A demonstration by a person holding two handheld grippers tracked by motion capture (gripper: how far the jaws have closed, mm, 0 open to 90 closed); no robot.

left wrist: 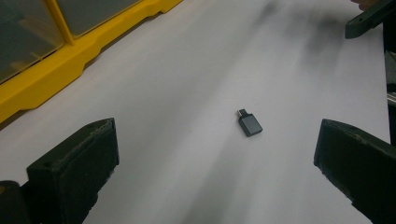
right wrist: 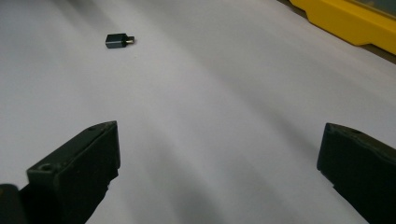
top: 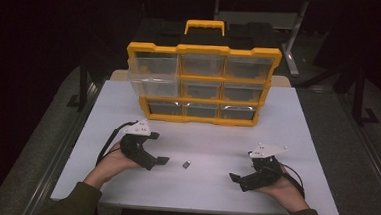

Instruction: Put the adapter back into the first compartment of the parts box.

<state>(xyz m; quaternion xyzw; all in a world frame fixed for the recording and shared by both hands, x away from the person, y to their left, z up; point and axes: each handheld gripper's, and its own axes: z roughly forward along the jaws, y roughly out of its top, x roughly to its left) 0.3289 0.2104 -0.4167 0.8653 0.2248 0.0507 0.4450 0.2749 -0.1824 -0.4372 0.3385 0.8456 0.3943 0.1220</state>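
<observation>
White table (top: 277,123): adapter (top: 187,164) flat, plug twd organizer (top: 202,83).

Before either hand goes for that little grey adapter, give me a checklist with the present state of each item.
1. Left tongs open: ok, jaws stand wide apart.
2. Right tongs open: ok, jaws wide apart, holding nothing.
3. Adapter free to pick: ok, it lies flat on the white table, apart from everything else.
4. Adapter lined up with the left tongs: ok, it sits ahead between the jaws in the left gripper view.
5. A drawer ready in the yellow organizer: ok, the top left drawer stands pulled out.
6. That drawer empty: cannot tell, its clear walls show too little.
</observation>
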